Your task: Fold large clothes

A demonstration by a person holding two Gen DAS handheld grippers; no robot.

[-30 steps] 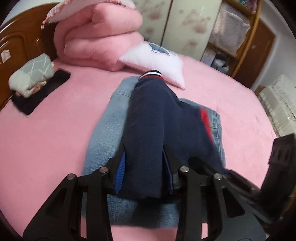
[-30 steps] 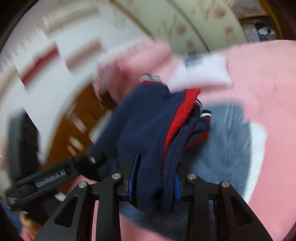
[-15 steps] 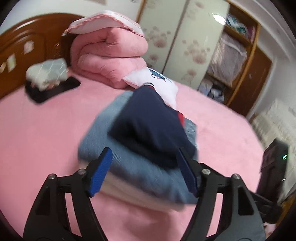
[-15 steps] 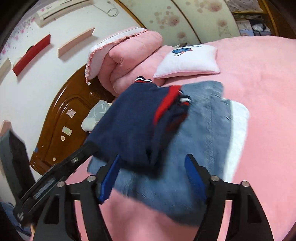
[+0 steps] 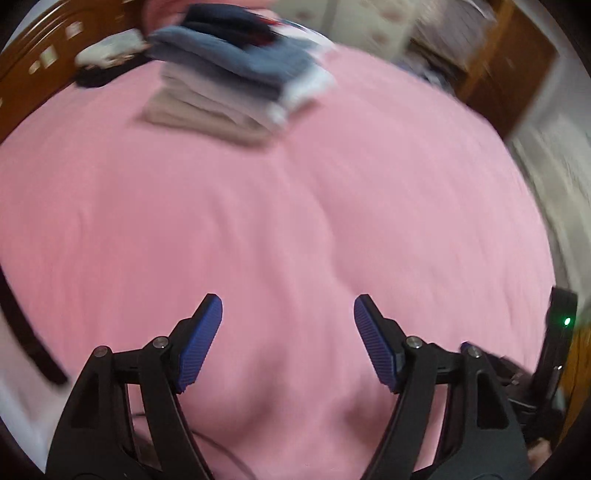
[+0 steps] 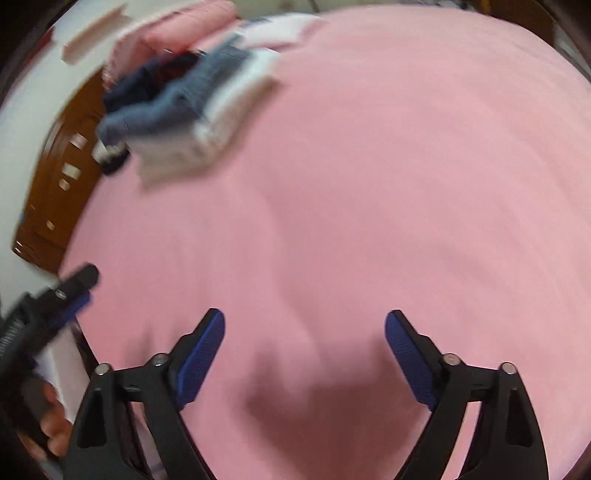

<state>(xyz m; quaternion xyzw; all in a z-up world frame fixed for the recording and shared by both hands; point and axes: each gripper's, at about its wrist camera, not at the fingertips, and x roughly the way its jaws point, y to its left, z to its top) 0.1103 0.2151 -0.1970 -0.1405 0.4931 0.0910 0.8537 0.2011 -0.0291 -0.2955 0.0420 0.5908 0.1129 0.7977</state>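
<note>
1. We found the stack of folded clothes (image 5: 236, 70) at the far end of the pink bed (image 5: 295, 240), near the wooden headboard (image 5: 33, 70), with a navy garment (image 5: 225, 18) on top of a blue denim piece (image 5: 236, 51) and paler folded pieces below.
2. Our left claw (image 5: 288, 317) was released, its blue pads apart over bare bedding and nothing between them.
3. Our right claw (image 6: 304, 332) was opening wider, likewise empty, with only the bed beneath it.
4. From both claws the stack lay ahead and to the left, well apart from either; in the right wrist view it sat toward the upper left corner (image 6: 184, 110).
5. We judged the left claw (image 6: 55, 299) to be on the stack's side, though motion blur kept us from telling which was truly nearer.
6. We saw no unfolded garment in either view.
</note>
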